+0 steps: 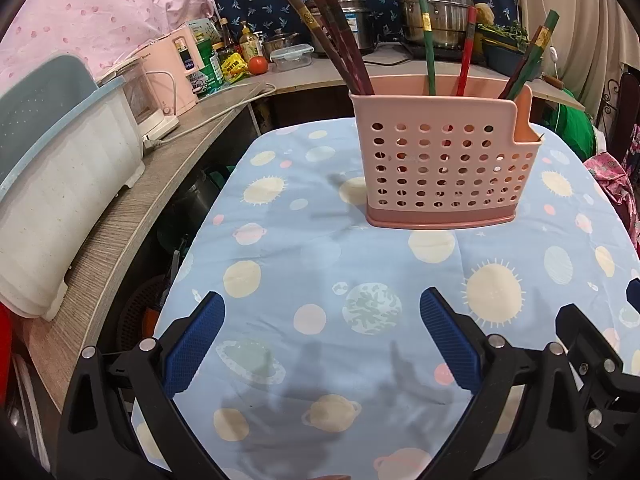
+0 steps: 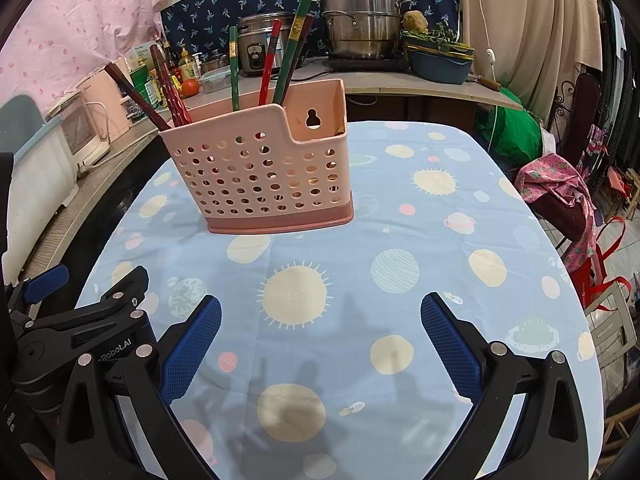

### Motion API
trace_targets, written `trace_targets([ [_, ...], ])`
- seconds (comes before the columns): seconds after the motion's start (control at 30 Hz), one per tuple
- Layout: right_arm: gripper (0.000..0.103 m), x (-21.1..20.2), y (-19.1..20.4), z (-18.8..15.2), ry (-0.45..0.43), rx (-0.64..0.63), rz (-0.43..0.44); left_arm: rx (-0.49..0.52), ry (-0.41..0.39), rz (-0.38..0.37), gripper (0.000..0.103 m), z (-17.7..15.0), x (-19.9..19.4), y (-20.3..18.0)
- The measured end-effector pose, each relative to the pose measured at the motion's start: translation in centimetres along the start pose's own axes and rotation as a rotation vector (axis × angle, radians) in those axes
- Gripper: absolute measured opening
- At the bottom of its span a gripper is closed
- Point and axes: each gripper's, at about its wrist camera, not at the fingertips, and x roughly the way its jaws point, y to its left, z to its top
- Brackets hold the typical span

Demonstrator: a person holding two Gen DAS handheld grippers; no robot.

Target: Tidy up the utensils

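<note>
A pink perforated utensil holder (image 1: 444, 164) (image 2: 264, 176) stands upright on the blue planet-print tablecloth (image 1: 304, 264) (image 2: 400, 240). Dark red chopsticks (image 1: 340, 44) (image 2: 168, 88) lean in its left part. Green and red chopsticks (image 1: 464, 54) (image 2: 276, 60) stand in the middle and right parts. My left gripper (image 1: 322, 312) hovers open over the cloth in front of the holder, with nothing between its blue pads. My right gripper (image 2: 320, 312) is also open and empty, at the same near distance. Each gripper shows at the edge of the other's view.
A wooden counter (image 1: 132, 216) runs along the left with a pale dish rack (image 1: 52, 184), a kettle and bottles. Steel pots (image 2: 360, 20) and a rice cooker (image 2: 260, 44) sit on the back counter. A chair with pink fabric (image 2: 560, 192) stands right of the table.
</note>
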Motion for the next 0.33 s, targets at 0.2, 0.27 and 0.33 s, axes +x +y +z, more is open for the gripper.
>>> trace_targets([
  [0.2,0.096,0.44,-0.15,-0.01,0.006,-0.002,-0.015,0.011,0.002,-0.002,0.094,0.01,0.32,-0.11],
  [0.27,0.096,0.53,-0.08,0.0,0.007,-0.003,-0.017,0.013,0.001,0.0,0.094,0.0,0.39,-0.15],
  [0.33,0.096,0.55,0.01,-0.01,0.007,-0.004,-0.017,0.011,0.001,0.0,0.094,0.0,0.41,-0.17],
])
